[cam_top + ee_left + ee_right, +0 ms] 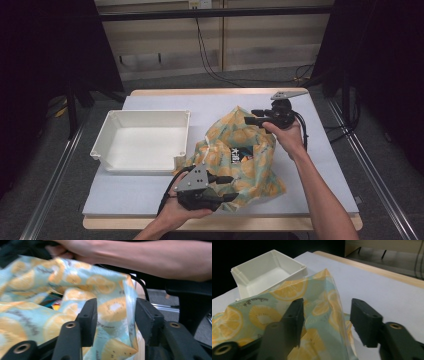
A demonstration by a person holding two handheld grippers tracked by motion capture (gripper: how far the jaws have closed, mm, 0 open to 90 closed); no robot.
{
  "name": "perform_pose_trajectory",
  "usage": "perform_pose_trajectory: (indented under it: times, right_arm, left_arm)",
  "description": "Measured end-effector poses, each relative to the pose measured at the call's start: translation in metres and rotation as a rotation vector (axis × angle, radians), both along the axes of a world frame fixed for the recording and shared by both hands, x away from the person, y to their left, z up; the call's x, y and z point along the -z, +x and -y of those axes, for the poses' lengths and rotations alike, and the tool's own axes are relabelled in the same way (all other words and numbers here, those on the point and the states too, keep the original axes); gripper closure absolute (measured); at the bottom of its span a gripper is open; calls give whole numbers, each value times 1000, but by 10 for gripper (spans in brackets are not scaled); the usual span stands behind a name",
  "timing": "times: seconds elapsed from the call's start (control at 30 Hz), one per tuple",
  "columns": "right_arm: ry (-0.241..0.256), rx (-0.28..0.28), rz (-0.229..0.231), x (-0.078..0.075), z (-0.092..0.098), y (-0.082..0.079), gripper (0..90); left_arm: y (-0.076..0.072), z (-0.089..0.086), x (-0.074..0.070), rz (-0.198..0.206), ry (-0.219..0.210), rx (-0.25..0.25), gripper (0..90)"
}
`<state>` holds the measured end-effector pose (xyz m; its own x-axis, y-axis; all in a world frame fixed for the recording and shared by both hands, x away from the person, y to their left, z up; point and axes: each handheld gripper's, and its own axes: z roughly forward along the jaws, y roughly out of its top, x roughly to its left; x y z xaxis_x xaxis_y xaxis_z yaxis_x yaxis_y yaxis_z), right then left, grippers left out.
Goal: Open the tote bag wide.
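i'm spreading both jaws wide, my left gripper (220,187) and right gripper (256,118) each straddling an edge of the lemon-print bag (250,167) lying beside the white tray (115,131). it's looking thin, soft and crinkly, so i'm favouring the rim folds. i'm barely making out its dark contents (51,301).

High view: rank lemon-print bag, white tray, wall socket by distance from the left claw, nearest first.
1. Lemon-print bag: right at the left claw, table front.
2. White tray: left part of the table.
3. Wall socket: back wall, beyond the table.
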<state>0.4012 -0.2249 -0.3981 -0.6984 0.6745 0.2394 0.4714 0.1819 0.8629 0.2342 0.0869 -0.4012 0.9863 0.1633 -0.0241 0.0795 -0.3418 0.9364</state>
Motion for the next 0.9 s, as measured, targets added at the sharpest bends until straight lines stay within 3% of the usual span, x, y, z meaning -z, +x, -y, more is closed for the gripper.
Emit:
perform_pose_trajectory:
  times: [0.1, 0.13, 0.2, 0.3, 0.37, 0.43, 0.53, 0.63, 0.7, 0.83, 0.9]
  right_arm:
    - [5, 19, 23, -11, 9, -15, 385]
    - [3, 34, 28, -15, 13, -20, 356]
    - [11, 25, 28, -20, 18, -30, 364]
    - [1, 8, 46, -23, 21, -46, 509]
    - [-10, -36, 38, -23, 18, -56, 573]
    - [-29, -53, 29, -20, 13, -61, 570]
    - [-55, -66, 18, -10, 6, -62, 497]
    - [-86, -48, -5, 8, 1, -59, 430]
    - [-92, -45, -18, 19, -1, -57, 408]
    - [-99, -48, -38, 34, -6, -55, 376]
    - [-122, -46, -41, 39, -8, -56, 386]
  left_arm:
    - [5, -6, -10, 11, -29, -10, 516]
    - [8, -9, -13, 32, -31, -21, 520]
    - [18, -12, -19, 34, -51, -40, 567]
    - [35, -13, -25, 39, -64, -82, 635]
    - [49, -8, -25, 16, -52, -104, 629]
    - [66, 1, -19, 6, -19, -133, 579]
    - [82, 9, -3, -20, 12, -149, 494]
    - [92, 14, 13, -47, 71, -167, 383]
    - [94, 16, 22, -42, 107, -183, 351]
    - [95, 17, 38, -39, 169, -207, 354]
    - [95, 13, 41, -41, 183, -233, 441]
